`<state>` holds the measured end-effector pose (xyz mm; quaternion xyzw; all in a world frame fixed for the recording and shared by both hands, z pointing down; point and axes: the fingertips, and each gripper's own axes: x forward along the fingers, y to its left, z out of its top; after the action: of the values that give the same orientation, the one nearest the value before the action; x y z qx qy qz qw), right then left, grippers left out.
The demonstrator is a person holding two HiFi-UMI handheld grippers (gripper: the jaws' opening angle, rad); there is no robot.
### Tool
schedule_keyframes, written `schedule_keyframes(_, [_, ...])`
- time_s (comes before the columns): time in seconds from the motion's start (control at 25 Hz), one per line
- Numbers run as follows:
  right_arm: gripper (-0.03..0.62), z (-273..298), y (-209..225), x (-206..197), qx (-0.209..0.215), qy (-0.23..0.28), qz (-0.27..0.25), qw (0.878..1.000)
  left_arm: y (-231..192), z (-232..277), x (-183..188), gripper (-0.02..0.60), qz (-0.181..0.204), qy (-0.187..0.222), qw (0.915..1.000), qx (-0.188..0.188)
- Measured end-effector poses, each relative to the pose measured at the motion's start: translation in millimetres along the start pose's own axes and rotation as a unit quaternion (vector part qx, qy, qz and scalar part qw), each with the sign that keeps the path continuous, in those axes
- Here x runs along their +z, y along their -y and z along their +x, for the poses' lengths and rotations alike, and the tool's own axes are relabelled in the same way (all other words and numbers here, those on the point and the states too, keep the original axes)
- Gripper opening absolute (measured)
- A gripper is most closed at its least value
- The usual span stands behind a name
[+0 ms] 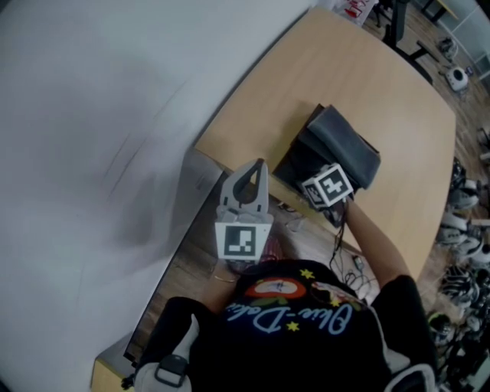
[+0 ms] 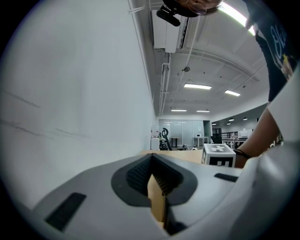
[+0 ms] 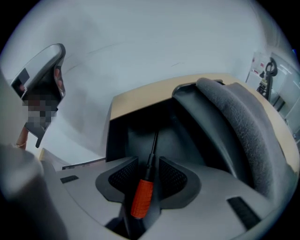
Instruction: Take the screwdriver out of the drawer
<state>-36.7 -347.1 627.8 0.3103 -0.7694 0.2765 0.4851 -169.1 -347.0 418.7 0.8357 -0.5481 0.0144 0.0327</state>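
**A:** Pale blue script is seen running across the black shirt, but the words cannot be made out for certain.

**B:** Agreed. A few of the same letters are caught at the edge of the left gripper view, and no whole word is given there either.

**A:** Square black-and-white markers are carried on the marker cube of the left gripper and on the marker cube of the right gripper.

**B:** Patterns only, with no letters or numbers in them. Red print is spotted on a white item past the far end of the counter, too small to be read.
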Motion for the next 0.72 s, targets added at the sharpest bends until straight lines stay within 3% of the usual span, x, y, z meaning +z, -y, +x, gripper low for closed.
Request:
schedule_keyframes(0.28, [0.115, 2.8, 10.1, -4.2, -0.040, -0.019, -0.011, 0.999, -6.2, 0.7, -4.5, 0.000, -0.010, -0.005, 0.9999, 0.002])
schedule_keyframes(0.48, [0.063, 4.6, 10.3, -5.9, -0.025, -0.013, 0.017, 0.999, -8.9, -1.0, -0.6, 0.000, -0.012, -0.001, 0.9999, 0.007])
schedule_keyframes(0.72, [0.057, 2.0, 6.6, -3.4, -0.031, -0.003, -0.005, 1.000, -10.9, -2.1, -2.4, 0.000, -0.006, -0.004, 0.9999, 0.010])
